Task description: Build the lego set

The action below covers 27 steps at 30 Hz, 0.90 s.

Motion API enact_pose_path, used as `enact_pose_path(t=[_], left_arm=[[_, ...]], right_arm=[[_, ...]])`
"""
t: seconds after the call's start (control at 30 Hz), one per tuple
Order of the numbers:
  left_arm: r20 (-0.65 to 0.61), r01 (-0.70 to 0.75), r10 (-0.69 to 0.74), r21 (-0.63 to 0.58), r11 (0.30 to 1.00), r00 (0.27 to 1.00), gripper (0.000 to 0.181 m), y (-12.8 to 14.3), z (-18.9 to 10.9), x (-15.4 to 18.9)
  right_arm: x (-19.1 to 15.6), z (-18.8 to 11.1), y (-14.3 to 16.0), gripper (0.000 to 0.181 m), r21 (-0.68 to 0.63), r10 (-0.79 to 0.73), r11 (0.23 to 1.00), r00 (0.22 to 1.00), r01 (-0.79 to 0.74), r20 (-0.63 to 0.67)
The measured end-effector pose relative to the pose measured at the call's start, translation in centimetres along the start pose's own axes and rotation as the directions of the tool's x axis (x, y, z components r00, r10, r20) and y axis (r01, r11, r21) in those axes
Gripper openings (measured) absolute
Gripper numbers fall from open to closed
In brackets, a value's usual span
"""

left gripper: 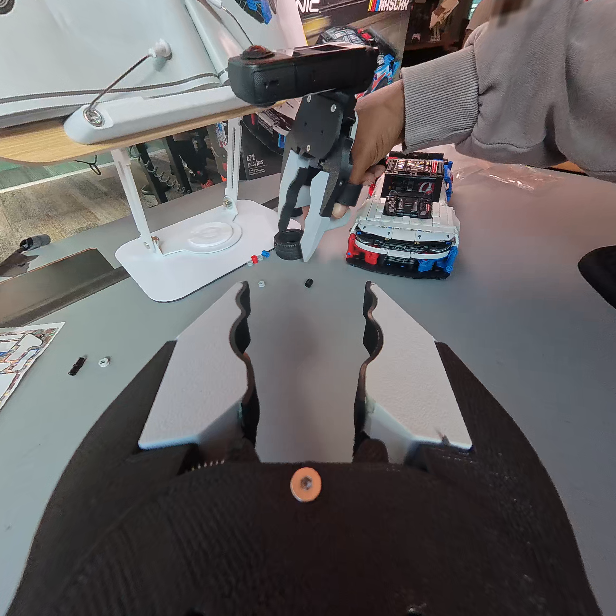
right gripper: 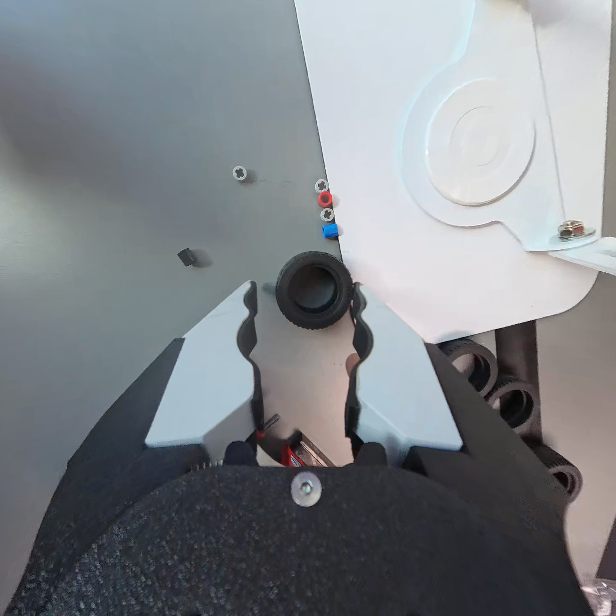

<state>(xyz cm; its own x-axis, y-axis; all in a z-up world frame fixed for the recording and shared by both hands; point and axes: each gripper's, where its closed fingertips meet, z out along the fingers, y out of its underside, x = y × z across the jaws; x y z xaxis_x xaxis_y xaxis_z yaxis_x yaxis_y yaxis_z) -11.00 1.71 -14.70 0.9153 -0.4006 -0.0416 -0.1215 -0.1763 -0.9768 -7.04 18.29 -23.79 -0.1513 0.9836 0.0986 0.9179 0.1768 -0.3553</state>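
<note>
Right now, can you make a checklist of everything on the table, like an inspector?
Surface: grey table, flat, mostly bare in front.
Job's things: lego car without wheels; black tyre lying flat at the white stand base's corner; more tyres beside it.
Clutter: tiny grey, red and blue bushes along the base edge; black pin; sticker sheet; set box behind.
Grippers: left gripper open, empty, above the table; right gripper open, fingertips either side of the tyre, not closed on it.
Cables: coiled cord under the stand's shelf.
Surroundings: a person's grey sleeve; carpeted floor.
</note>
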Motion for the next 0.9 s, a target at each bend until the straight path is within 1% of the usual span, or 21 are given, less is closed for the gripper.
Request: enact_pose_path(t=[0.03,0.13,0.23,0.3,0.37,0.47,0.6,0.67,0.8,0.9], left_arm=[[-0.002,0.001,-0.001,0.0,1.0,1.0,0.068,0.0,0.0,0.0],[-0.012,0.009,-0.009,-0.003,1.0,1.0,0.067,0.2,0.2,0.0],[-0.02,0.008,-0.008,-0.007,1.0,1.0,0.066,0.3,0.2,0.2],[-0.023,0.001,-0.001,-0.011,1.0,1.0,0.066,0.3,0.2,0.4],[-0.025,-0.001,0.0,-0.012,1.0,1.0,0.066,0.3,0.2,0.5],[-0.03,0.005,-0.006,-0.02,1.0,1.0,0.065,0.5,0.3,0.5],[-0.022,0.003,-0.004,-0.026,1.0,1.0,0.064,0.7,0.3,0.4],[-0.013,0.002,-0.002,-0.028,1.0,1.0,0.063,0.7,0.3,0.2],[0.004,0.006,-0.006,-0.036,0.999,1.0,0.061,0.9,0.3,-0.3],[0.021,0.009,-0.008,-0.042,0.999,1.0,0.061,1.1,0.2,-0.8]], right_arm=[[0.4,0.1,0.0,0.045,-0.004,-0.006,1.0,1.0,0.006,-0.03],[0.0,-0.2,-0.1,0.043,0.005,0.006,1.0,1.0,-0.006,0.0],[-0.6,-1.5,-1.0,0.042,0.049,-0.019,0.999,1.0,0.02,-0.023],[-2.1,-3.2,-2.4,0.041,0.1,-0.039,0.994,0.999,0.042,-0.03],[-4.5,-4.5,-3.4,0.042,0.126,-0.085,0.988,0.996,0.089,-0.033],[-8.1,-5.2,-3.4,0.042,0.099,-0.144,0.984,0.989,0.147,-0.036],[-12.6,-4.3,-2.6,0.042,0.085,-0.184,0.98,0.983,0.182,0.018],[-13.7,-3.4,-2.8,0.042,0.082,-0.192,0.978,0.981,0.191,0.002],[-13.5,-1.5,-4.5,0.042,0.074,-0.217,0.973,0.975,0.219,-0.035],[-12.9,-0.2,-6.2,0.043,0.098,-0.209,0.973,0.978,0.208,-0.002]])
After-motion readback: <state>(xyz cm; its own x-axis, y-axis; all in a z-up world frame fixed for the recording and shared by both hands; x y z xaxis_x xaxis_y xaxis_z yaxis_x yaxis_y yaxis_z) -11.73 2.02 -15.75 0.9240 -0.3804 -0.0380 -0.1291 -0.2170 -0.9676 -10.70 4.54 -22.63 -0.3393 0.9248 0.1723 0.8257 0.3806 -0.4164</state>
